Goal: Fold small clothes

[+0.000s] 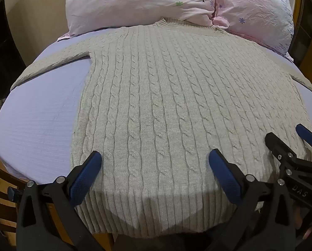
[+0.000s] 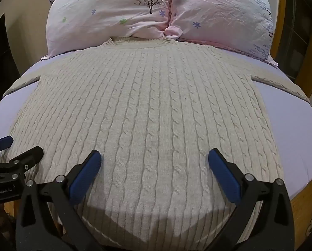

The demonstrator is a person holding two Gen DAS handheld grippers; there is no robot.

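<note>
- Cream cable-knit sweater [image 1: 162, 104] lies flat on the lavender bedsheet [image 1: 36, 121], hem at its near edge.
- Left gripper [image 1: 155, 161] and right gripper [image 2: 154, 161] hover over the hem, spread wide, holding nothing.

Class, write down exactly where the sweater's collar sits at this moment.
In both wrist views the collar lies at the far end of the sweater, top centre, touching the pink pillows at the head of the bed.
</note>
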